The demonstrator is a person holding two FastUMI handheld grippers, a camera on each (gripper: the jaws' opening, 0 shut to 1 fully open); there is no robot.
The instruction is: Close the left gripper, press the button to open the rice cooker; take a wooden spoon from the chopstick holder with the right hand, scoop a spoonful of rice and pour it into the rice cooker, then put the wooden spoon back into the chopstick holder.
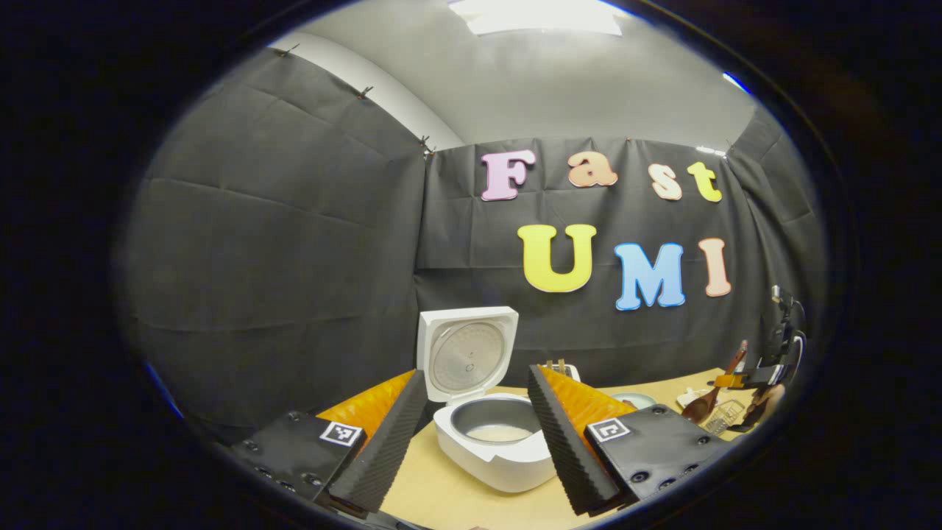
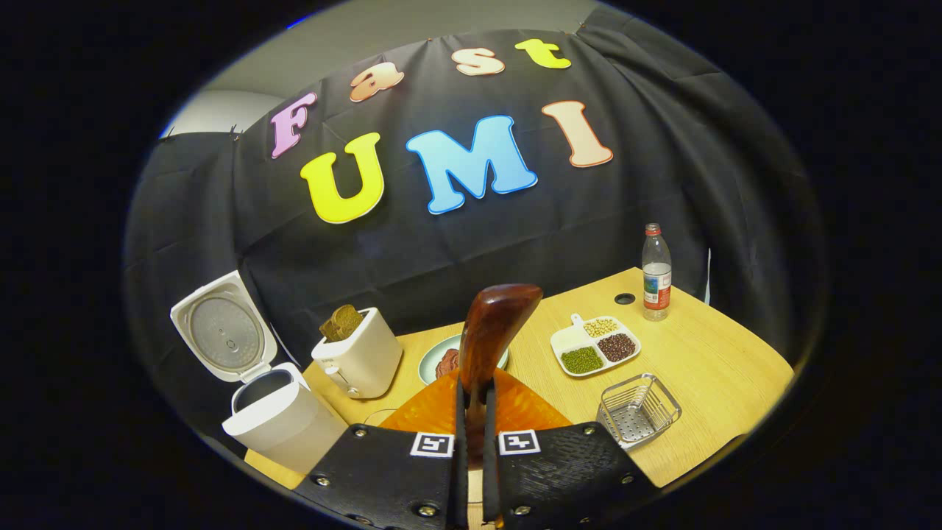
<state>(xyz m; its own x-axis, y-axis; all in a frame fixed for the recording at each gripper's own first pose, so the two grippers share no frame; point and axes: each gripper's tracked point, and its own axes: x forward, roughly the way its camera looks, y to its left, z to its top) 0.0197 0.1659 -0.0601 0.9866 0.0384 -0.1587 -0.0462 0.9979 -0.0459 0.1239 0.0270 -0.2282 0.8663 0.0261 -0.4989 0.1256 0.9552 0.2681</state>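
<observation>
Meanwhile, the right claw (image 2: 471, 427) is clamped on the handle of the wooden spoon (image 2: 491, 331), both fingers pressed close against it with hardly a gap between them; the spoon stands up out of the grip with its dark brown bowl topmost, above the tabletop (image 2: 706, 368). Left of it in the right gripper view, the white rice cooker (image 2: 276, 419) sits near the tabletop's edge with its lid (image 2: 221, 327) swung fully up. Just beside the cooker stands a white toaster (image 2: 360, 353) with brown bread slices (image 2: 340, 321) sticking out of its slots, and behind the spoon lies a pale green plate (image 2: 430, 361) with something reddish on it. To the right are a white divided dish (image 2: 595, 344) holding green, dark red and pale beans in separate compartments, a clear water bottle (image 2: 656, 274) with a red label, and, nearer the camera, a wire-mesh chopstick holder (image 2: 637, 409). In the left gripper view, the left claw (image 1: 475, 434) is spread wide, its two ribbed fingers well apart, framing the rice cooker (image 1: 494, 442) between them; the inner pot (image 1: 497, 421) shows a small pale layer at its bottom, and the raised lid (image 1: 465, 352) faces the camera. Far to the right in that view, the right claw (image 1: 736, 381) holds the wooden spoon (image 1: 710, 401) tilted, bowl low, above the chopstick holder (image 1: 725, 417).
</observation>
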